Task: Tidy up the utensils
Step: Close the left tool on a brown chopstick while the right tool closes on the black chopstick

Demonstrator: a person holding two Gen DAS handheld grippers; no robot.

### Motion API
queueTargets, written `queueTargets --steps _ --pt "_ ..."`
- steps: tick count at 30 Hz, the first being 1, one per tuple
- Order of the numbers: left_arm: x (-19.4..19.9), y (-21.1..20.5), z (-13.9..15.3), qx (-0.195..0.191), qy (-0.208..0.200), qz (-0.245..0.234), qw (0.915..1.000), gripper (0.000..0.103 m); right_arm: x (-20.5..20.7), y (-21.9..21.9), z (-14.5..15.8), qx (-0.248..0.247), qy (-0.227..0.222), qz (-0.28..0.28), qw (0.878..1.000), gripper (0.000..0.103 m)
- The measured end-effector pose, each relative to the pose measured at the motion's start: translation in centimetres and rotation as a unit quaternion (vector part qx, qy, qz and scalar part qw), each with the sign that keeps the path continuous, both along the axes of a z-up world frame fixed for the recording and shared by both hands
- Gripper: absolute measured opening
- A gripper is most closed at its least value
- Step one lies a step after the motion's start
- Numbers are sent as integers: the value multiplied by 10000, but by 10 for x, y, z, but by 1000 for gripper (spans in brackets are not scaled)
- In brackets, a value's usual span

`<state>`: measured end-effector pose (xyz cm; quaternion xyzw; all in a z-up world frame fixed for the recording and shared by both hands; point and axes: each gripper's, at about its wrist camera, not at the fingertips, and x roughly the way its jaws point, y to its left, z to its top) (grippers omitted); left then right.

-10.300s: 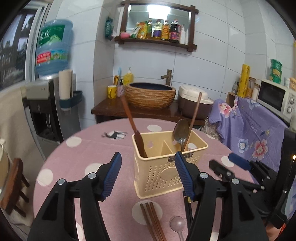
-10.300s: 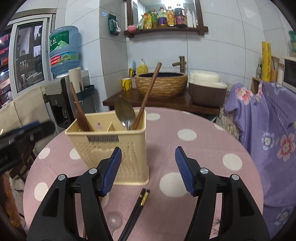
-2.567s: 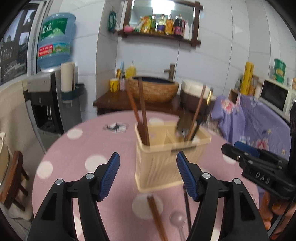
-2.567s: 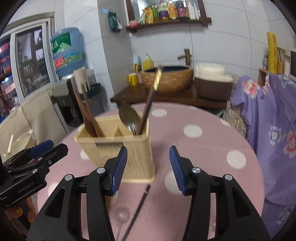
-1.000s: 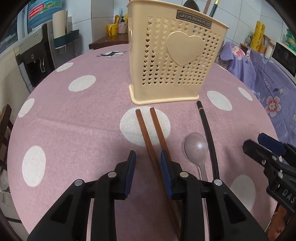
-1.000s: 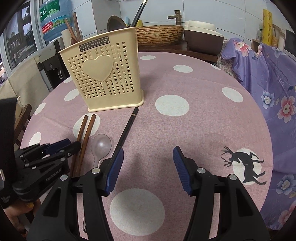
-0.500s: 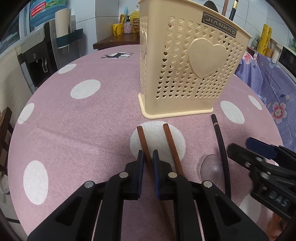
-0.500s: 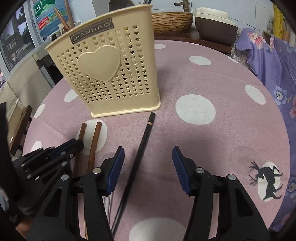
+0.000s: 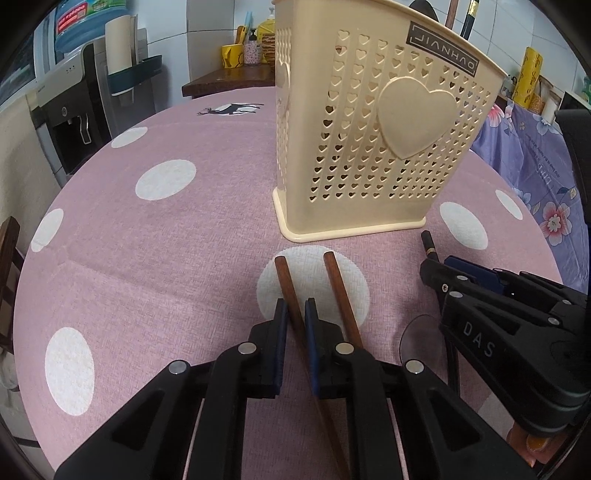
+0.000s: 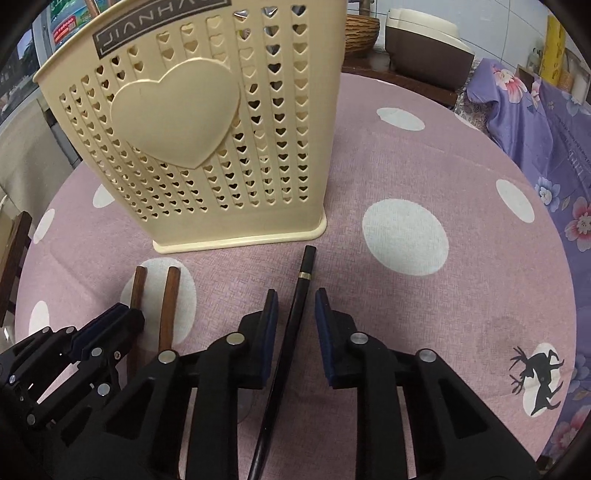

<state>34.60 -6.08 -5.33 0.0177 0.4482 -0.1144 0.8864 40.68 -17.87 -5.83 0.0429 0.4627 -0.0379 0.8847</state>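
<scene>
A cream heart-pattern utensil basket (image 9: 369,147) (image 10: 184,129) stands on the pink dotted tablecloth (image 9: 166,258). Two brown chopsticks lie in front of it. My left gripper (image 9: 295,306) (image 10: 123,314) is shut on the left brown chopstick (image 9: 285,277) (image 10: 138,284). The second brown chopstick (image 9: 336,284) (image 10: 170,295) lies free beside it. A black chopstick (image 10: 304,269) (image 9: 428,247) lies between the pads of my right gripper (image 10: 293,299) (image 9: 439,269). Those jaws are closing, and a gap still shows on each side of the stick.
A clear spoon (image 9: 421,336) lies on the cloth, partly under the right gripper. Utensil handles (image 9: 469,14) stick up from the basket. A purple floral cover (image 10: 535,122) lies at the right, a water dispenser (image 9: 74,110) at the left, a wooden chair (image 10: 14,258) by the table's left edge.
The left jaws have shut on the left brown chopstick. The right gripper has moved forward and lower over the black chopstick, and its jaws have narrowed around it.
</scene>
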Motion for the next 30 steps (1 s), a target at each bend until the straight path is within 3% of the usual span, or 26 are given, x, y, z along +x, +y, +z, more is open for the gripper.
queueTargets --steps 13,30 --pt "-2 -6 0 87 -111 91 9999 10 -1 -10 -1 53 -116 -19 9999 10" --pt "-9 -7 -1 -104 -87 -64 9999 8 -12 -32 -2 719 -199 -8 9972 8"
